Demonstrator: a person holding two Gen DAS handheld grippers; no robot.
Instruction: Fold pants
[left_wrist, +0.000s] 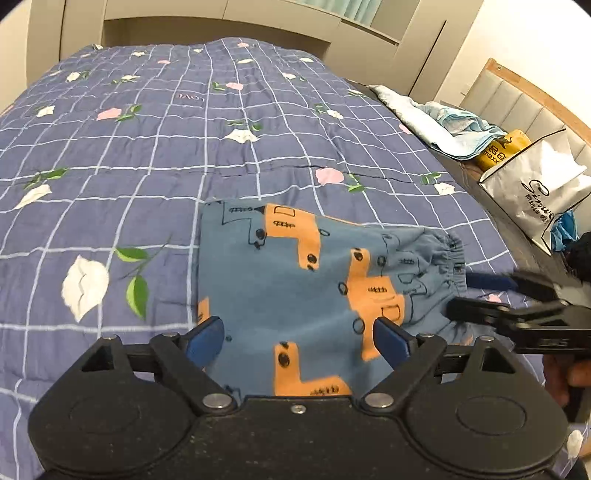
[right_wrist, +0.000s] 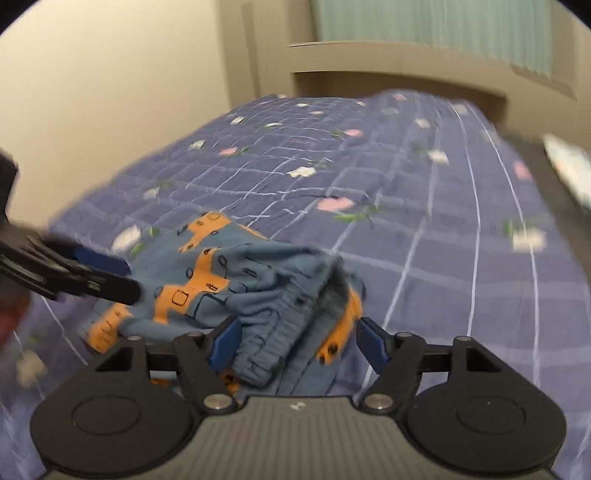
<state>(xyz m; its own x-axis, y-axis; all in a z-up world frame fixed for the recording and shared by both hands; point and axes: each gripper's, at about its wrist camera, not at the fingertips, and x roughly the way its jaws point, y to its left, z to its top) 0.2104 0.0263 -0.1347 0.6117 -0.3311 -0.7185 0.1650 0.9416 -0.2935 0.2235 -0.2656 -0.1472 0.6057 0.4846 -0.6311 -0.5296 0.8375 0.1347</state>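
Small blue pants (left_wrist: 295, 280) with orange vehicle prints lie folded on the blue floral quilt (left_wrist: 147, 147). The elastic waistband (left_wrist: 448, 258) is at their right end. My left gripper (left_wrist: 298, 339) is open just above the near edge of the pants, jaws wide apart. My right gripper (right_wrist: 295, 341) is open over the bunched waistband (right_wrist: 280, 332); it also shows at the right of the left wrist view (left_wrist: 480, 295). The pants (right_wrist: 221, 273) look rumpled in the right wrist view, which is motion blurred. The left gripper's fingers (right_wrist: 103, 277) show at the left there.
A white paper bag (left_wrist: 535, 192), a yellow box (left_wrist: 498, 151) and pale blue clothes (left_wrist: 436, 125) lie along the bed's right side by a padded headboard (left_wrist: 517, 96). Wardrobes (left_wrist: 258, 18) stand beyond the bed. The quilt (right_wrist: 443, 221) stretches far and left.
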